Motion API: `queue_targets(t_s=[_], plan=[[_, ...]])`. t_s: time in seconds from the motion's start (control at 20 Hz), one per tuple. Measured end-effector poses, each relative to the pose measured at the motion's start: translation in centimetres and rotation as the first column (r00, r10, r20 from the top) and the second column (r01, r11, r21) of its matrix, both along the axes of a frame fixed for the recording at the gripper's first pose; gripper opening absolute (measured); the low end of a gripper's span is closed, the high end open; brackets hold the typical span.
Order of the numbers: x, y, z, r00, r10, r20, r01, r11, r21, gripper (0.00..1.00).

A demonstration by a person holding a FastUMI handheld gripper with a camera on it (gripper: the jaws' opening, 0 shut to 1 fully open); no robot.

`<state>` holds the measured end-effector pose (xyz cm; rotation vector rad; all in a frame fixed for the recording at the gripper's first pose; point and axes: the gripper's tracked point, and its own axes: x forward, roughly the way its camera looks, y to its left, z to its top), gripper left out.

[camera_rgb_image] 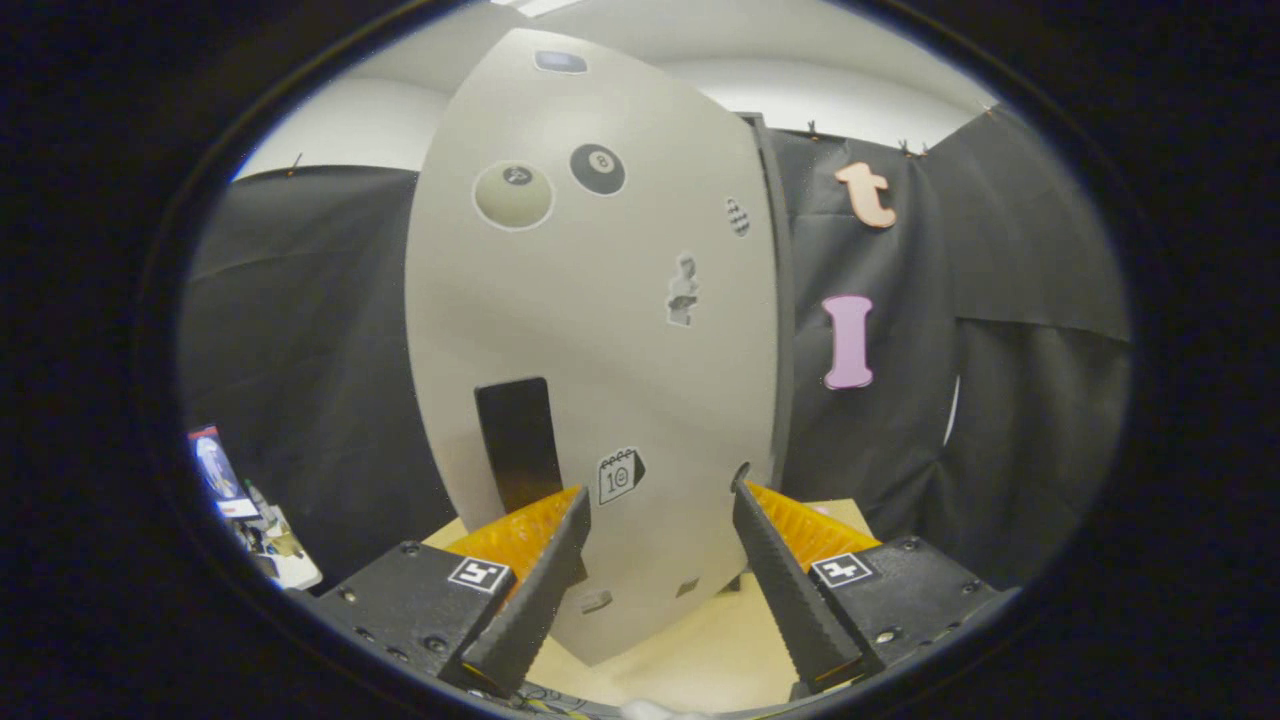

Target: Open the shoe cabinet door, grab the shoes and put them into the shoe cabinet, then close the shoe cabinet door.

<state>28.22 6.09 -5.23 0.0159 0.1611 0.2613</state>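
Facing the shoe cabinet door [590,330] head-on, the gripper [660,500] holds its two fingers spread wide at the bottom centre of the frame, with nothing between them but the lower part of the door panel just ahead. The door is a pale grey slab that runs from the top centre of the frame down to the light wooden floor board [690,660] near the bottom. Stickers dot it: two billiard-ball stickers [560,180] in the upper part, a small calendar sticker [618,475] just above the gap between the fingers. A dark vertical handle slot [518,440] sits at lower left of the door, just beyond the left fingertip. The right fingertip lies close to the door's right edge, where a darker cabinet frame [780,300] shows as a thin strip. I cannot tell whether the door is fully shut or slightly ajar. Judging by the open fingers aimed low on the panel, the gripper is lined up either to catch the door's edge or handle, or to push it. Some clutter [245,500] lies at lower left.
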Motion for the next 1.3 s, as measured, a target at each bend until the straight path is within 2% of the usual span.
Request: queue_targets(t_s=[0.3,0.65,1.05,1.3], plan=[[0.6,2.1,0.6,1.0,-0.028,0.014,0.028,0.999,-0.016,0.96],[-0.7,0.0,1.6,0.984,-0.176,0.006,0.175,0.983,0.046,0.96],[-5.9,-1.8,4.9,0.961,-0.269,0.059,0.268,0.963,0.028,0.97],[-9.6,-2.7,6.2,0.951,-0.301,0.075,0.298,0.953,0.048,0.97]])
